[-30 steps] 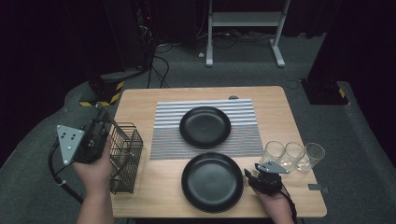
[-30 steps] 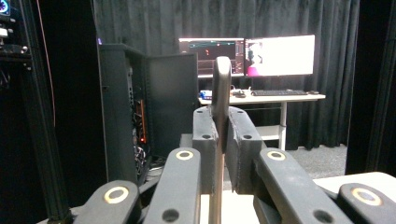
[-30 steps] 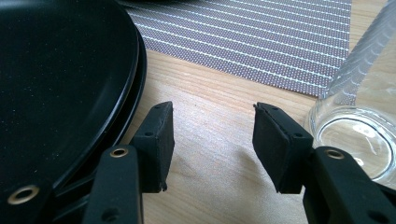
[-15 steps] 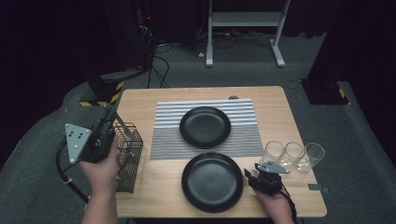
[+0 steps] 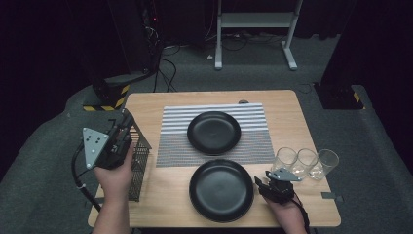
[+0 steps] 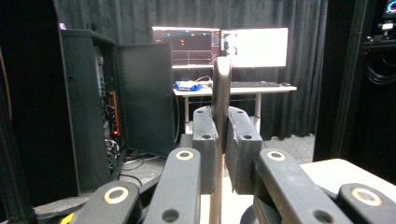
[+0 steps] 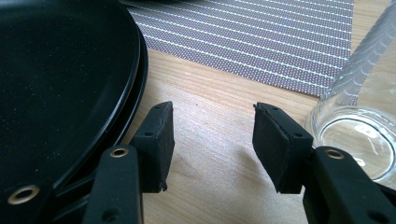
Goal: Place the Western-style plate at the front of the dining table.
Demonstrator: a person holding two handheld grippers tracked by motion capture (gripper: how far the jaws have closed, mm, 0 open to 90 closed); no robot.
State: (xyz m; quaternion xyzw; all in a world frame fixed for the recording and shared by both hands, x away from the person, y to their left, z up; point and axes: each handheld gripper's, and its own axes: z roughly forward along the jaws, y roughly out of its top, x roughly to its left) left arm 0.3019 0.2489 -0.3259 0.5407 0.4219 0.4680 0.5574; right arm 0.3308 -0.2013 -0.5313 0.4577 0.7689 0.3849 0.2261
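text: none legible | labels/brands/numbers: none legible | monitors (image 6: pixel 219 46), upper centre of the left gripper view: lit, content too blurred to read | hazard stripes (image 5: pixel 104 100), yellow-black, on floor base at upper left of high view: no wording

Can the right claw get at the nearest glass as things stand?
Probably yes. The right claw is open and holds nothing, resting on bare table between the near plate and the glass, which sits just beside its right jaw with nothing between.
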